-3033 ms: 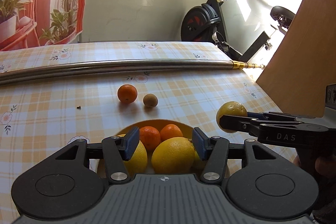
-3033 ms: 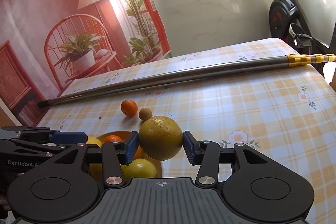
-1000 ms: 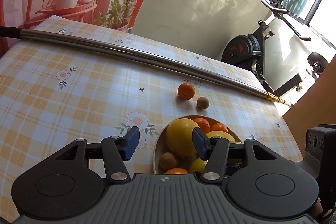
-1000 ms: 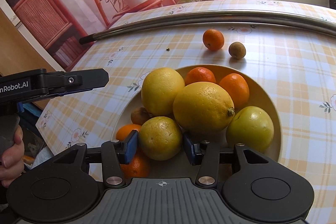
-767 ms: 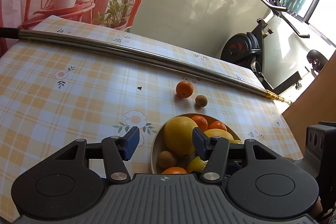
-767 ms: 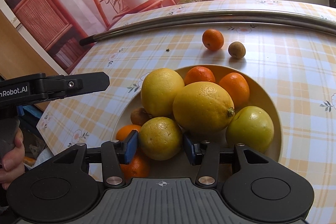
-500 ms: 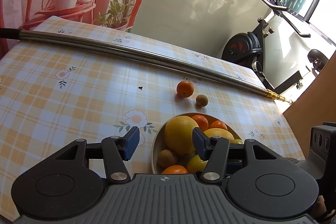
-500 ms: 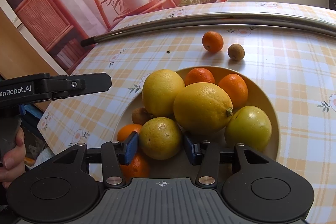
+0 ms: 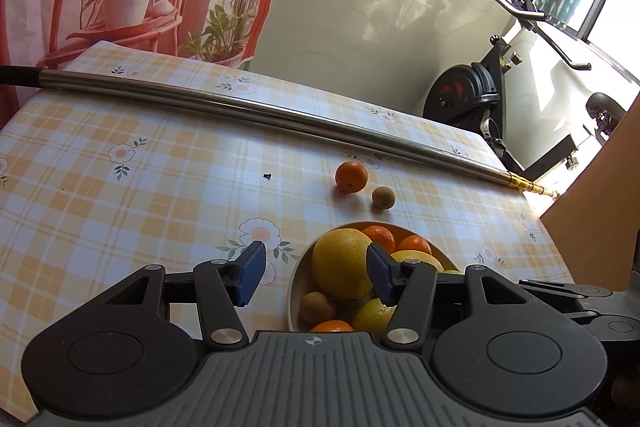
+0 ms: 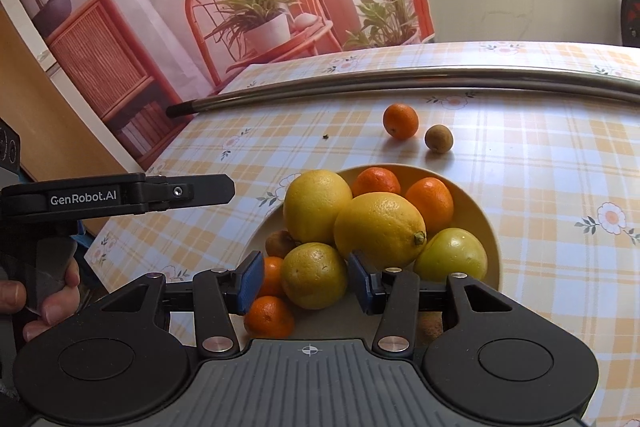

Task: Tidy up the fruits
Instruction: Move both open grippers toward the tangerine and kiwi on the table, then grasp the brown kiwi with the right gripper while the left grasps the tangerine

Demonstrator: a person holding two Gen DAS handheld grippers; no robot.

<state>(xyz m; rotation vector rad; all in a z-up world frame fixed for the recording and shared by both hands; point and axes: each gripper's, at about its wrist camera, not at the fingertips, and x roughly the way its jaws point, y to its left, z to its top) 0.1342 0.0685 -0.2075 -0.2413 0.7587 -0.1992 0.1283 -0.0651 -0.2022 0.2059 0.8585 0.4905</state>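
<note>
A yellow bowl (image 10: 486,223) holds several lemons, oranges and small brown fruits. My right gripper (image 10: 306,281) is open around a round yellow fruit (image 10: 314,275) that rests in the bowl's near side; small gaps show between the pads and the fruit. My left gripper (image 9: 316,273) is open and empty, held above the table just left of the bowl (image 9: 294,287). A loose orange (image 10: 400,121) and a small brown fruit (image 10: 438,138) lie on the table beyond the bowl; both also show in the left wrist view, the orange (image 9: 351,176) and the brown fruit (image 9: 383,197).
A long metal pole (image 9: 240,105) lies across the far side of the checked tablecloth (image 9: 120,195). A small dark speck (image 9: 267,176) lies on the cloth. An exercise bike (image 9: 476,95) stands past the table's far right. A wooden panel (image 9: 600,203) rises at the right.
My right gripper has opened slightly off the yellow fruit, which now rests in the bowl, and the view has tilted up. My left gripper has barely moved.
</note>
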